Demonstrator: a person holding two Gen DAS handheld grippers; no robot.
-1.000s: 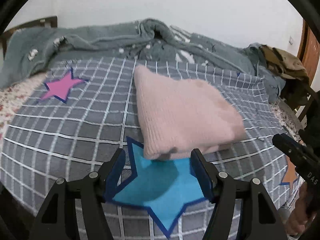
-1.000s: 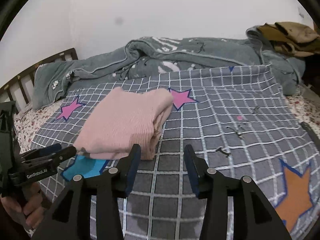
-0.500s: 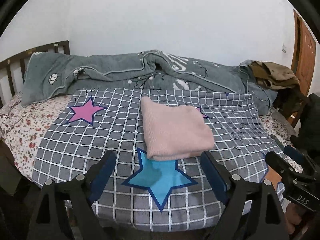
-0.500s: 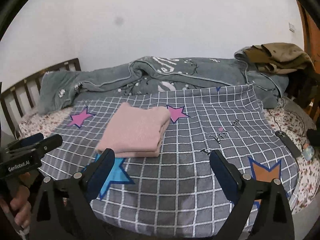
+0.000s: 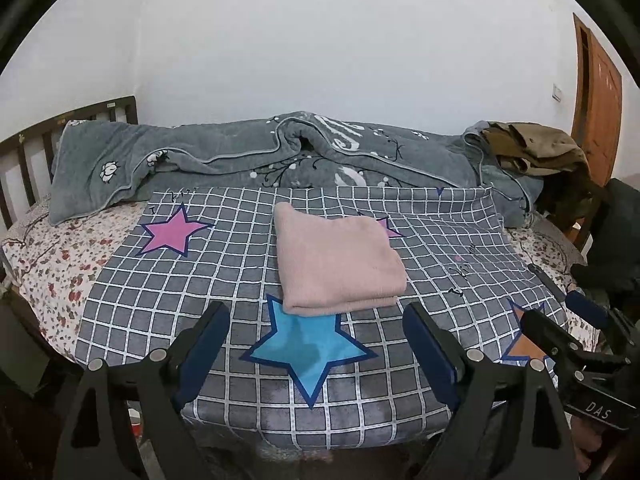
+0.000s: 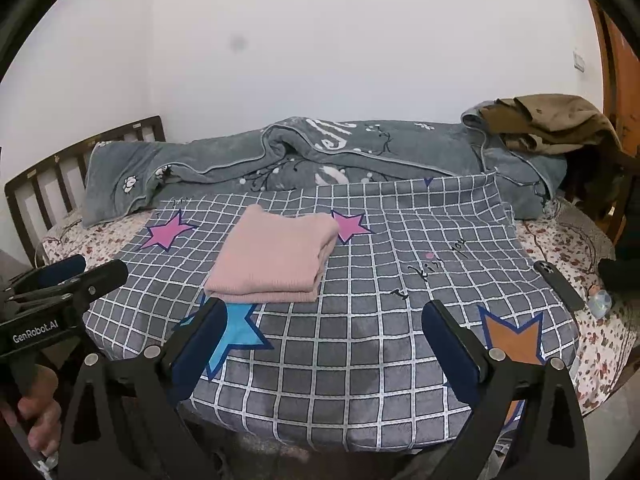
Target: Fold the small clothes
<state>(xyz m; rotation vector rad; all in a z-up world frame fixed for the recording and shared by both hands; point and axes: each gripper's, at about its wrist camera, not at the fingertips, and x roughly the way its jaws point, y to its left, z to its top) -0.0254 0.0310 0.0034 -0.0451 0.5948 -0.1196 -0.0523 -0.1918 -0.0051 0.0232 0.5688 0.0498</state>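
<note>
Pink garment (image 5: 336, 262), folded into a flat rectangle, lies on the checked sheet (image 5: 168, 280) ahead of both sets of jaws, long axis running away from them, layered edges at the near end. Left gripper (image 5: 316, 344): jaws wide apart, empty, short of the garment. Right gripper (image 6: 324, 334): likewise spread, empty, garment ahead-left.

Soft even light, fisheye-warped edges

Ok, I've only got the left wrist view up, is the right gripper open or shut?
Observer: Open. The right gripper has its jaws spread wide, with nothing between them.
Operator: And the far-right side of the fold?
Observer: On the pink garment, that side shows stacked layers, roughly lined up.
Operator: Anything hidden behind that gripper?
Observer: A small pale-blue object lies on the floral sheet, beside a dark phone.
</note>
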